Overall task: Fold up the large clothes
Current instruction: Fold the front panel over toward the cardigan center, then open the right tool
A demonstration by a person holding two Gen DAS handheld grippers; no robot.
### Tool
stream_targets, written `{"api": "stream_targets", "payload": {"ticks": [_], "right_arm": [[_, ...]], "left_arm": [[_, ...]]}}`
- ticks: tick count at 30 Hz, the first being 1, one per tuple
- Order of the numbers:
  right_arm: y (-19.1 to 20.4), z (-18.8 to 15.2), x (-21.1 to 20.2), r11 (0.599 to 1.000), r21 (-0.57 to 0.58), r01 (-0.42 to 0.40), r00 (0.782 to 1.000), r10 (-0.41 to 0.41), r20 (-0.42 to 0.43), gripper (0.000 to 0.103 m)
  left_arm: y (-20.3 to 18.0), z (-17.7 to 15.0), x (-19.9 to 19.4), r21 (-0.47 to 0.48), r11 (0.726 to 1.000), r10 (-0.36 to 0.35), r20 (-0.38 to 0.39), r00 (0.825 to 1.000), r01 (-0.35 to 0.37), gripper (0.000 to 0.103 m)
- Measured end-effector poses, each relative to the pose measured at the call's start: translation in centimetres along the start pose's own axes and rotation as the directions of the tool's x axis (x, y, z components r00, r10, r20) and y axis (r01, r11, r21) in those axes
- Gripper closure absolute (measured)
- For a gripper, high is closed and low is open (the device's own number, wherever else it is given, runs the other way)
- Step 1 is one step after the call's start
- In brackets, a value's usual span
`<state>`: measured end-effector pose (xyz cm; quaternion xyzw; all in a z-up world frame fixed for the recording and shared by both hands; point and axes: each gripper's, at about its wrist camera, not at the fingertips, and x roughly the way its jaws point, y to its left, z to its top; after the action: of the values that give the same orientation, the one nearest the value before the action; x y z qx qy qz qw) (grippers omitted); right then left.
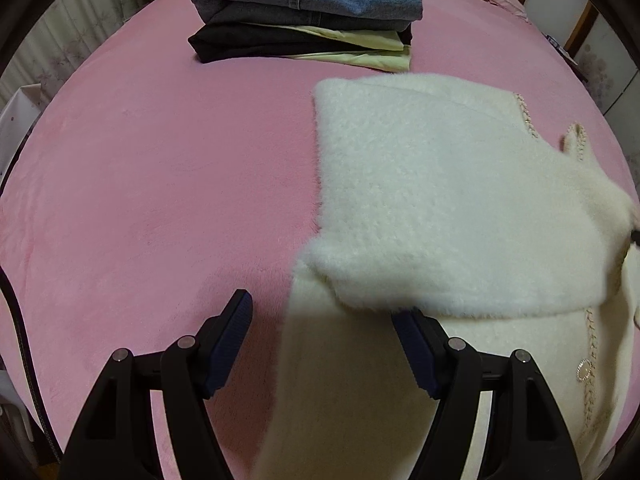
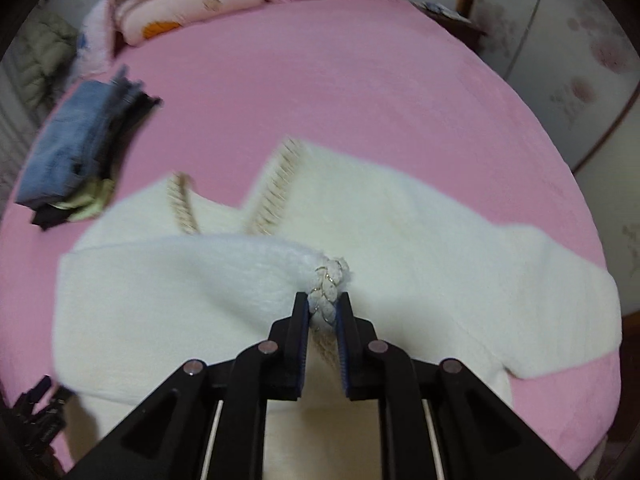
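Note:
A fluffy white cardigan (image 1: 448, 200) with braided trim lies on the pink bed; it also shows in the right wrist view (image 2: 400, 232). One sleeve is folded across its body. My left gripper (image 1: 326, 316) is open and empty, low over the cardigan's left edge. My right gripper (image 2: 325, 306) is shut on the braided cuff (image 2: 330, 280) of the folded sleeve and holds it over the middle of the cardigan.
A stack of folded clothes (image 1: 308, 12), jeans on top, sits at the far side of the pink bed (image 1: 160, 184); it shows in the right wrist view (image 2: 80, 148) at the left. Pillows (image 2: 180, 0) lie at the headboard. A wardrobe (image 2: 592, 72) stands to the right.

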<state>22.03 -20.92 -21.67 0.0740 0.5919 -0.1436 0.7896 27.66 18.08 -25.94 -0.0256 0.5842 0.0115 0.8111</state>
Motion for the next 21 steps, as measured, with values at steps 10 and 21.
{"api": "stream_targets", "payload": {"ticks": [10, 21], "right_arm": [[-7.0, -4.4, 3.4, 0.952, 0.216, -0.216, 0.964, 0.244, -0.109, 0.081], [-6.1, -5.1, 5.4, 0.903, 0.261, -0.341, 0.927, 0.37, -0.069, 0.069]], "left_arm": [[0.1, 0.6, 1.5, -0.031, 1.0, 0.0, -0.012, 1.0, 0.0, 0.032], [0.7, 0.6, 1.8, -0.063, 0.998, -0.004, -0.006, 1.0, 0.003, 0.032]]}}
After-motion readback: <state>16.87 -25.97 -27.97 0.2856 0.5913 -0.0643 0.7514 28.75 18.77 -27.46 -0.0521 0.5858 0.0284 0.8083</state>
